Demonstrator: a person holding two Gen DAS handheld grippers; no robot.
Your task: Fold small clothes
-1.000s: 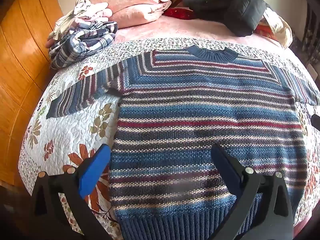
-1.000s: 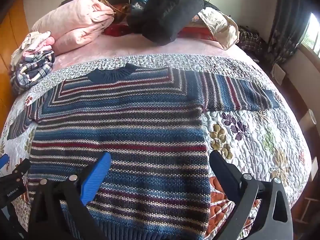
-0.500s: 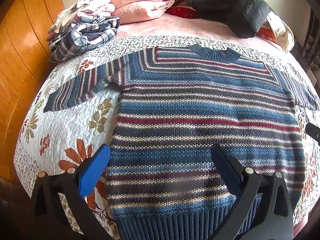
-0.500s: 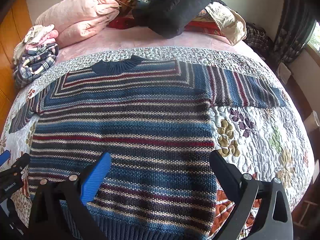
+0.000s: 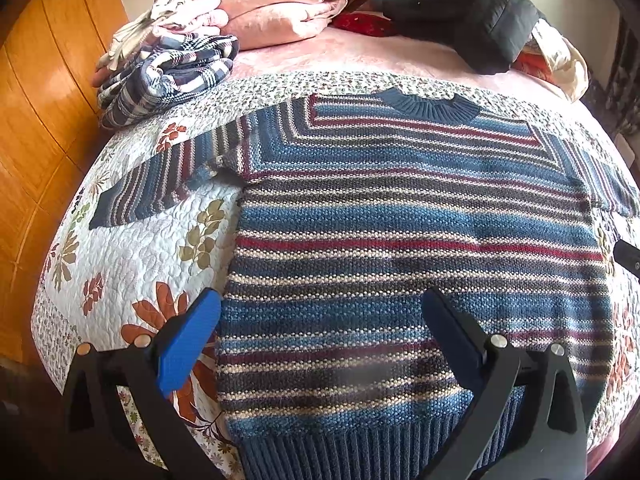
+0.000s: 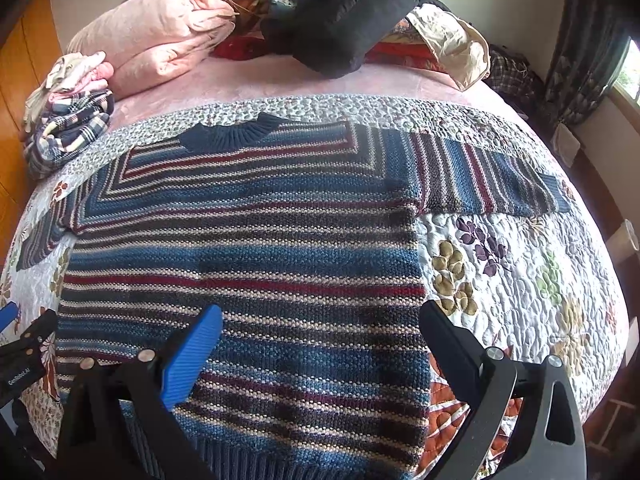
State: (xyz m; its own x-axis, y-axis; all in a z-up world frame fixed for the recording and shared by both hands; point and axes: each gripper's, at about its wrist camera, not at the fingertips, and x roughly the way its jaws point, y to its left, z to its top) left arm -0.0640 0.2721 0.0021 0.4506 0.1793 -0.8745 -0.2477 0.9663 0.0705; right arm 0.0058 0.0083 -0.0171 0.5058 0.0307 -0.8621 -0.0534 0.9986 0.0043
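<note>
Left wrist view, left to right: wood panelling [image 5: 36, 128] at 9 o'clock, then a folded plaid garment [image 5: 168, 76] at 11 o'clock at the quilt's far left corner, pink bedding [image 5: 272, 4] stacked just behind it. Floral quilt [image 5: 132, 256] covers the bed. Striped knit sweater [image 5: 408, 240] lies flat on the quilt, centre frame, collar [image 5: 430, 106] at 12 o'clock, ribbed hem at 6 o'clock near the bed's near edge. Its left sleeve [image 5: 160, 184] is spread out toward 9 o'clock. Black jacket [image 5: 472, 12] sits at 1 o'clock, well beyond the collar.

Left gripper [image 5: 320, 308] hovers over the sweater's lower left part, fingers spread wide, nothing between them. Blue pad [image 5: 188, 344] sits over the sweater's left edge; the other finger is over the body.

Right wrist view, left to right: left gripper's tip shows at 8 o'clock by the sweater's left edge. Sweater fills the centre, right sleeve [image 6: 488, 180] stretched flat toward 2 o'clock. Right gripper [image 6: 320, 312] hovers over the lower right part, fingers also spread, gripping nothing; dark finger [image 6: 456, 348] is over the sweater's right edge. Curtain [image 6: 580, 56] at 2 o'clock.

Contact with the fabric: cannot tell for either gripper.
</note>
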